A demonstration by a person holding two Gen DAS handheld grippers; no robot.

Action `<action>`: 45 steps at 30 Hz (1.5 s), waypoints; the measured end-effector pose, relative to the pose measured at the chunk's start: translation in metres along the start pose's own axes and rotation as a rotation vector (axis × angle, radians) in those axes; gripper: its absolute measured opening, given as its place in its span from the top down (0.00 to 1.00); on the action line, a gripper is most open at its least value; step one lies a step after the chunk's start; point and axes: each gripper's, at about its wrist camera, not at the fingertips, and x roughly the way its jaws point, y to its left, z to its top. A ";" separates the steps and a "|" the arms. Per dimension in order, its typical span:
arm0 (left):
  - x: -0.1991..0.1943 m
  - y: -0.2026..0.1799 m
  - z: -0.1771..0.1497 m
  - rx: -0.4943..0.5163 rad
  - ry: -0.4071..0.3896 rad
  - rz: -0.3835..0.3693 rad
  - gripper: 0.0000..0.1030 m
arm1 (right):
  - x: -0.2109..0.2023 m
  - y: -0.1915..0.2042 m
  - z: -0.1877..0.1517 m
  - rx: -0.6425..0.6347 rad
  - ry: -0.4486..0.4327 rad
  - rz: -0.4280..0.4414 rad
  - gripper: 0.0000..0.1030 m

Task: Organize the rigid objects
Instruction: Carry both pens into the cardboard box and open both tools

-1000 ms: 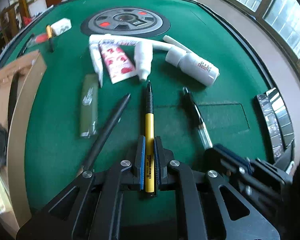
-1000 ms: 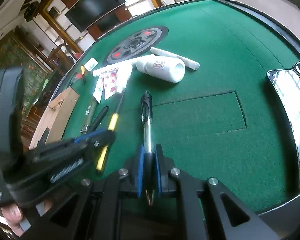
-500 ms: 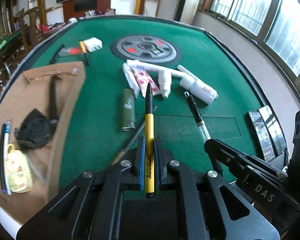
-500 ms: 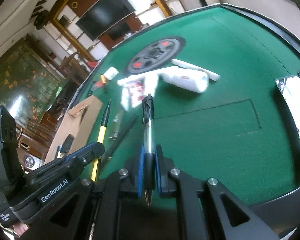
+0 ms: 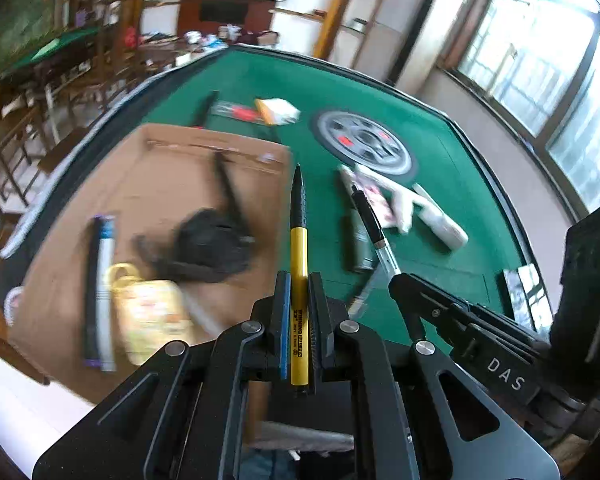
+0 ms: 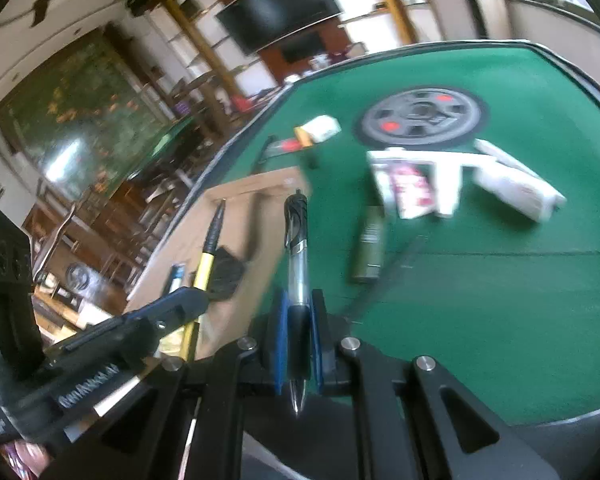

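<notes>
1. Left wrist view, nearest me: my left claw (image 5: 299, 300) is clamped on the yellow pen (image 5: 299, 280), whose black tip points away from me over the near edge of the cardboard tray (image 5: 168, 184).
2. To its right my right claw (image 5: 396, 280) comes in at a slant, gripping the clear pen (image 5: 374, 232), which is up off the felt.
3. In the tray lie a blue-and-white tube (image 5: 100, 292), a yellow pouch (image 5: 148, 312) and a black bundle (image 5: 212, 244), all blurred.
4. Beyond the clear pen, on the green bench (image 5: 452, 168), I see an olive stick (image 5: 358, 248), then a red-and-white packet (image 5: 374, 196) and a white bottle (image 5: 440, 220) close together.
5. Farther off sits the grey round disc (image 5: 364, 144) with red spots, and near the bench's far left rim a small white box (image 5: 280, 110).
6. Right wrist view, nearest me: the right claw (image 6: 298, 320) is closed on the clear pen (image 6: 298, 272), black cap (image 6: 296, 216) forward, nib toward me.
7. To the left, the left claw (image 6: 180, 304) holds the yellow pen (image 6: 206, 256) over the tray (image 6: 260, 200).
8. Farther on, the olive stick (image 6: 368, 248), packet (image 6: 410, 188), bottle (image 6: 516, 188) and disc (image 6: 422, 116) lie on the felt.
</notes>
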 end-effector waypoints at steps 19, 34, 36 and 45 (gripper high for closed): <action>0.037 0.141 0.053 -0.231 0.100 0.022 0.93 | 0.111 0.059 0.058 -0.137 0.142 0.018 0.91; 0.089 0.138 0.067 -0.203 0.195 0.078 0.93 | 0.157 0.058 0.061 -0.193 0.234 0.012 0.91; 0.092 0.138 0.067 -0.198 0.200 0.086 0.93 | 0.156 0.061 0.060 -0.215 0.229 0.023 0.91; 0.098 0.137 0.067 -0.209 0.225 0.108 0.87 | 0.155 0.057 0.059 -0.195 0.226 0.075 0.91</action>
